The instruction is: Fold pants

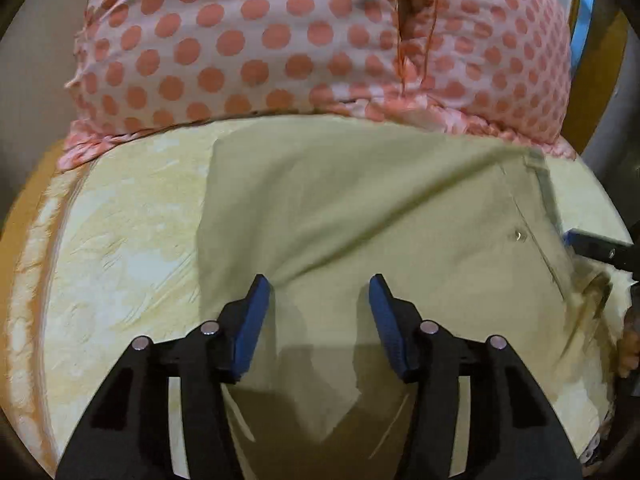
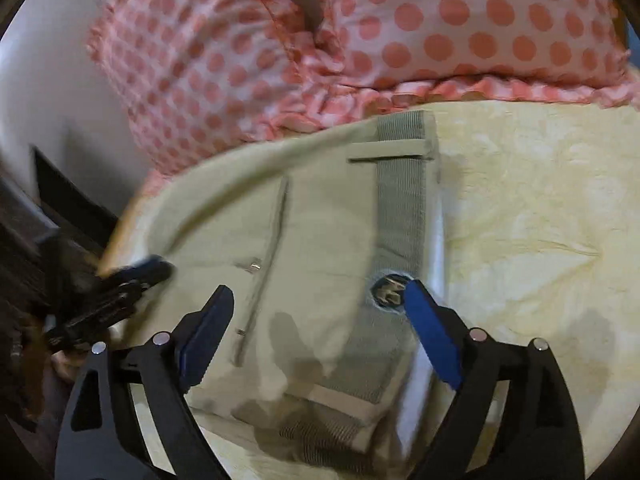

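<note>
Pale khaki pants (image 1: 360,208) lie folded on a yellowish bedsheet (image 1: 120,248). My left gripper (image 1: 320,284) is open just above the pants' near part, holding nothing. In the right wrist view the pants (image 2: 320,232) show the ribbed waistband (image 2: 402,200), a belt loop and a metal button (image 2: 390,292). My right gripper (image 2: 320,294) is open wide over the waistband end, its right finger beside the button. The right gripper's tip shows at the right edge of the left wrist view (image 1: 596,246), and the left gripper shows blurred at the left of the right wrist view (image 2: 120,284).
Two pink pillows with coral polka dots (image 1: 280,40) (image 2: 440,28) lie along the far edge of the bed, touching the pants' far edge. A white wall (image 2: 52,92) stands at the left. The bed's edge drops off at the left (image 1: 28,240).
</note>
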